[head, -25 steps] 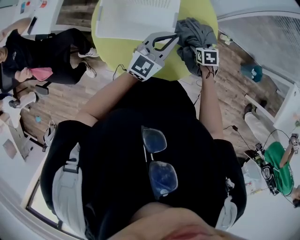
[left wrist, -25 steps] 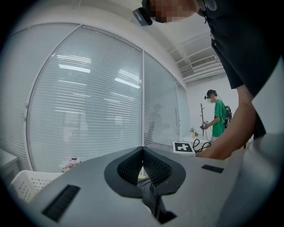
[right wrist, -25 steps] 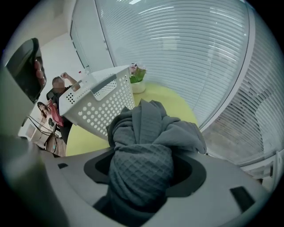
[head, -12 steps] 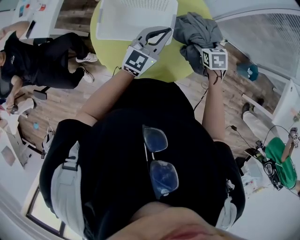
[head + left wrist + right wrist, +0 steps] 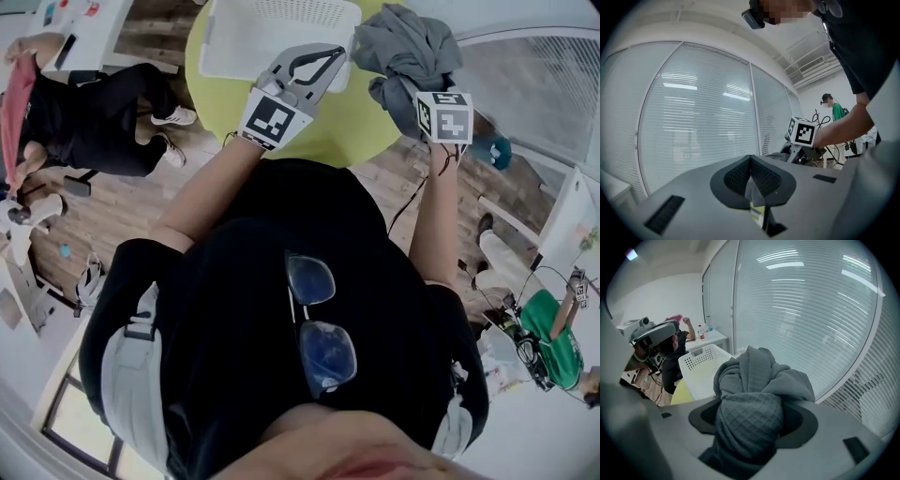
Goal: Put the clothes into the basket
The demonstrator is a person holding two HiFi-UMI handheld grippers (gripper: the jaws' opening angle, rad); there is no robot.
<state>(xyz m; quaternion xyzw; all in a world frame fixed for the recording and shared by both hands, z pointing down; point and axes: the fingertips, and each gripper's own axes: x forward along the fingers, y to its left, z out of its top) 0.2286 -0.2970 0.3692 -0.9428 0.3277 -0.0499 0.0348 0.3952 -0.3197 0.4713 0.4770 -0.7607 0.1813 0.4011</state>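
**While one grey bundle sits in my right grip, the one basket stands on the bench**

As I look down past my chest, I count two hand-held grippers out in front of me, each with one marker cube. My right hand-held gripper is clenched on a single bundle of grey clothes. The quilted fabric fills the space between the jaws and bulges out above them. In the head view the bundle is just beside the right corner of the basket, not inside it.

My left hand-held gripper has its jaws closed tip to tip with nothing between the pads. It sits over the near edge of the basket.

There is one basket — white, with perforated walls — on one round yellow-green bench. In the right gripper view the basket lies behind the bundle and to its left, well short of touching it.

I can see one garment only; whether the bundle is more than one piece I cannot tell.

One pair of glasses hangs on my black shirt. Two other people are in the room: one in black at the upper left, one in a green top at the lower right. Slatted blinds cover the glass wall behind the bundle.
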